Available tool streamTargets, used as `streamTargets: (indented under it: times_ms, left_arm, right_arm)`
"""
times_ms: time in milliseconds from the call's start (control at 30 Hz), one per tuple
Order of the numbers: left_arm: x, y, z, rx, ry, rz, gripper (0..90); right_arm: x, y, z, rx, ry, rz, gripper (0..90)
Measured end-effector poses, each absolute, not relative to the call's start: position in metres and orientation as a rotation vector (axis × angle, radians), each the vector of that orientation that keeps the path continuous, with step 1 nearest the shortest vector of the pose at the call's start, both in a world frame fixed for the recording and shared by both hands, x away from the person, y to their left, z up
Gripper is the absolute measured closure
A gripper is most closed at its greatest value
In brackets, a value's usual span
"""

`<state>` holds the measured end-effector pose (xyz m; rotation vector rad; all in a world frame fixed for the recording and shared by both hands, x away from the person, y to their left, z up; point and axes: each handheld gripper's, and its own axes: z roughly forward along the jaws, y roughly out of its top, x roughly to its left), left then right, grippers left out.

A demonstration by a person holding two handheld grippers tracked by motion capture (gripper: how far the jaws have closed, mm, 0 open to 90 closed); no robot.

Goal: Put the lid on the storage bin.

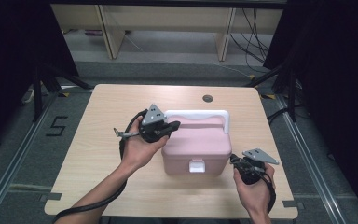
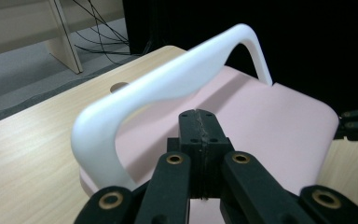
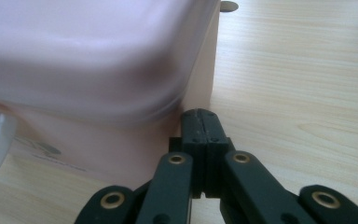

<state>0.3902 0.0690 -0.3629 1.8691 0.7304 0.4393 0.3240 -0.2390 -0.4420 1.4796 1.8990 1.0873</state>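
pink box (image 1: 196,147) between both claws

Left hand-held gripper (image 2: 200,114), jaws pressed together, is hovering over pink box lid (image 2: 270,116) just below white handle (image 2: 168,81), box sitting on table (image 2: 28,140).

Black tools (image 1: 169,126) with brass rivets, grey three-cornered plates, trailing cables

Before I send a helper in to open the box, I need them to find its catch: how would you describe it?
Start at the light wooden table and find the pale pink plastic box with a white carrying handle in its middle. On the box's front wall, the side nearest the person, sits a small white square latch. It is the one white part low on the pink front.
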Motion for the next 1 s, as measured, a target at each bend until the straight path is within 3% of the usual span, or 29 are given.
streamTargets:
  times_ms: [233, 1000]
  left_arm:
    - [0.372, 0.080, -0.376, 1.841, 0.754, 0.425, 89.9]
    - [0.352, 0.126, -0.403, 1.767, 0.778, 0.564, 84.0]
  right_arm:
    - [0.321, -0.238, -0.441, 1.485, 1.901, 1.066, 90.0]
    - [0.311, -0.234, -0.443, 1.463, 1.902, 1.074, 90.0]
